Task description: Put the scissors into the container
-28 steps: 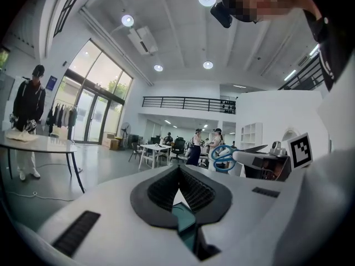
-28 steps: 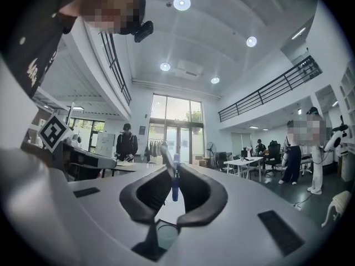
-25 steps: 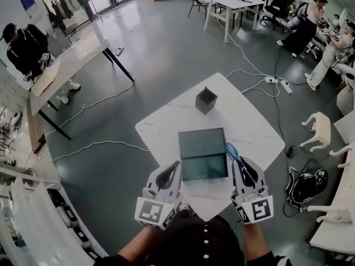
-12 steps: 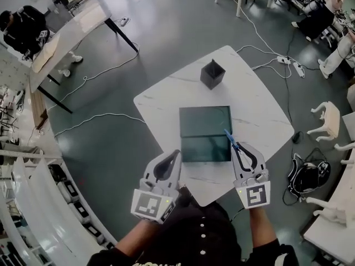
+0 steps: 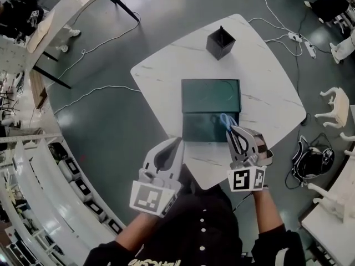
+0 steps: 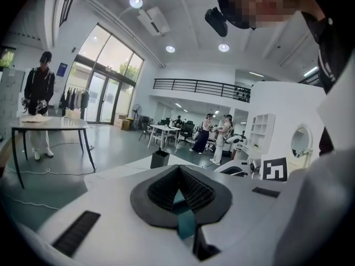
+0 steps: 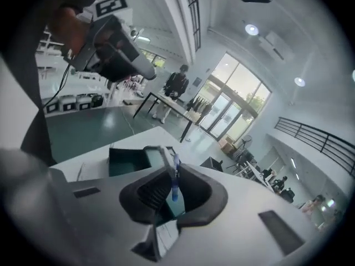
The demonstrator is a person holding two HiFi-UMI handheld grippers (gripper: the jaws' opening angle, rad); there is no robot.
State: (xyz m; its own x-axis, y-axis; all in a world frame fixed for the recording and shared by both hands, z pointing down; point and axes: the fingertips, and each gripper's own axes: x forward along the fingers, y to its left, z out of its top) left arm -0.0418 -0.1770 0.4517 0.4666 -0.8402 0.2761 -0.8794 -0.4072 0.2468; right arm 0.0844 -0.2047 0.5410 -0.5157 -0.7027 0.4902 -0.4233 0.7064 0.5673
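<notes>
My right gripper [image 5: 239, 133], jaws clamped on the scissors [image 5: 224, 119], has moved over the container [image 5: 211, 93]; release likely next; left gripper [image 5: 176, 143] closed, empty.

The scissors [image 5: 224, 119] are largely hidden between the jaws of the right claw [image 5: 236, 133]. Only a blue end is seen beyond them, and whether blades or handles point outward cannot be told. The corner of the tabletop [image 5: 166, 65] at 6 o'clock is covered by the left claw [image 5: 176, 143], the right claw and the person's body. The inside of the container [image 5: 205, 96] is lost in dark reflections. A bystander [image 5: 19, 13] at 10 o'clock is cut off by the picture's edge.
</notes>
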